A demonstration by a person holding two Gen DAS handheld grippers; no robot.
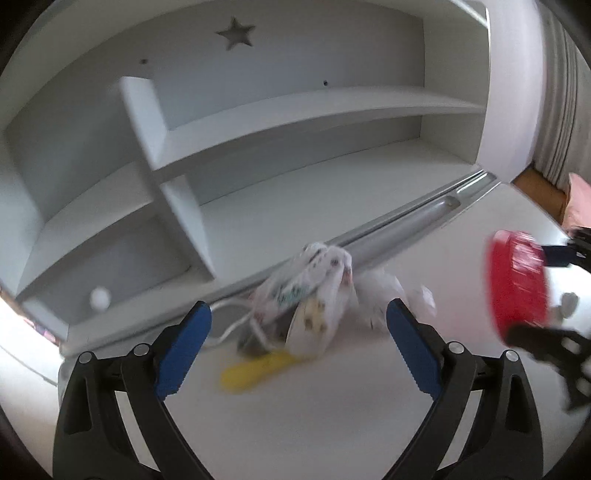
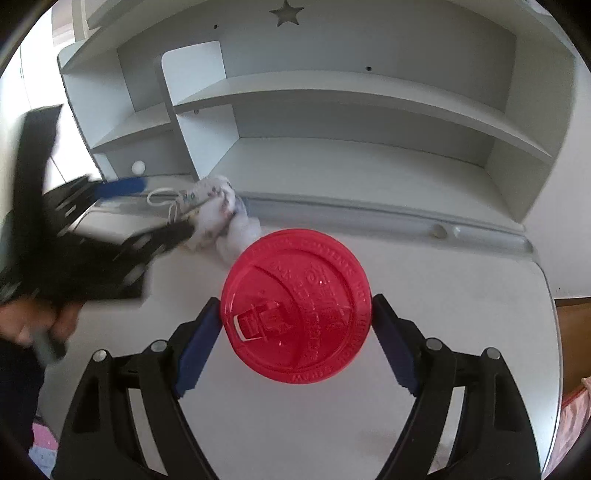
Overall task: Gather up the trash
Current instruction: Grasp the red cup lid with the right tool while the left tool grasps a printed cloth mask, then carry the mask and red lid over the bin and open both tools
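A round red plastic cup lid (image 2: 295, 314) sits between the blue pads of my right gripper (image 2: 297, 314), which touch its left and right edges. From the left wrist it shows on edge at the far right, the red lid (image 1: 517, 284) held above the white desk (image 1: 332, 406) in the right gripper (image 1: 539, 291). My left gripper (image 1: 298, 306) is open and empty. Just beyond its tips lie a crumpled printed bag (image 1: 310, 291), white tissue (image 1: 384, 291) and a yellow piece (image 1: 255, 369). The right wrist view shows the blurred left gripper (image 2: 162, 206) at the bag (image 2: 210, 206).
A white shelf unit with a star cutout (image 2: 284, 13) stands at the back of the desk. A small white ball (image 1: 99, 298) rests on its lowest shelf. A white cable (image 1: 229, 328) loops by the bag. A grey rail (image 2: 406, 218) runs along the back. The desk edge (image 2: 550, 295) drops off at right.
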